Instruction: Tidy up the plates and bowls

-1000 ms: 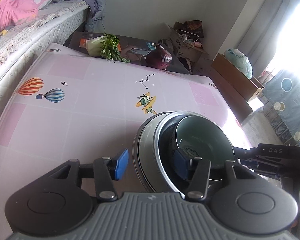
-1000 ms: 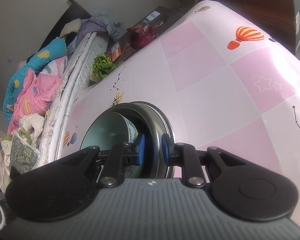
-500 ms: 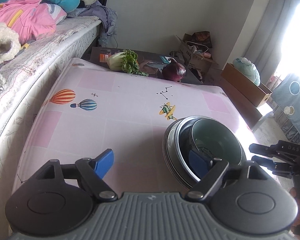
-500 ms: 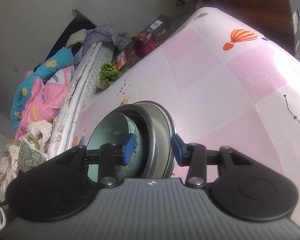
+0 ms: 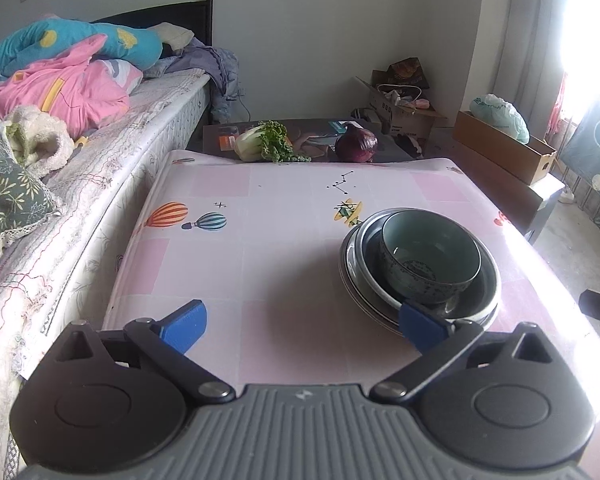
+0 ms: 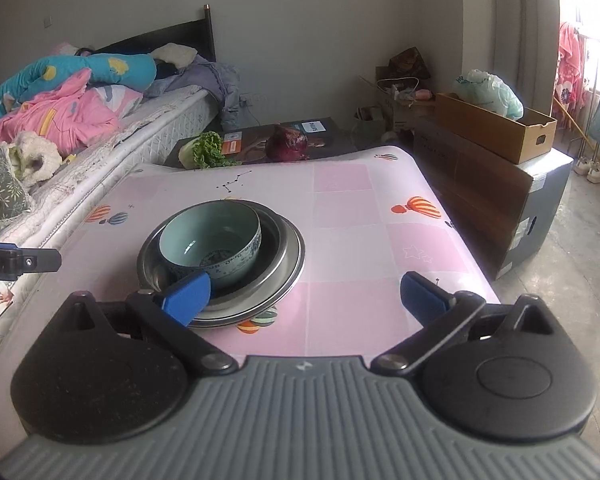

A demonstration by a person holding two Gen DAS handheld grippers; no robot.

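Observation:
A pale green ceramic bowl (image 5: 430, 256) (image 6: 210, 240) sits nested in a metal bowl (image 5: 488, 292) (image 6: 276, 248). Both rest on stacked plates (image 5: 348, 264) (image 6: 296, 270) on the pink patterned table (image 5: 260, 280) (image 6: 360, 248). My left gripper (image 5: 303, 326) hovers before the stack's left side, jaws opening wide with nothing between them. My right gripper (image 6: 306, 296) hangs off the stack's right side, its jaws likewise opening and empty. In each wrist view, one blue fingertip overlaps the stack's near rim without gripping it.
A bed (image 5: 80, 168) with heaped bedding runs along the table's left side. Beyond the far edge, a dark low table (image 5: 316, 136) carries a leafy cabbage (image 5: 264, 146) and a red onion (image 5: 356, 144). Cardboard boxes (image 6: 496, 132) stand on the right.
Both grippers have let go of the stack's rim, opened wide and drawn back and up. The right gripper has rolled level. The stack stays where it was.

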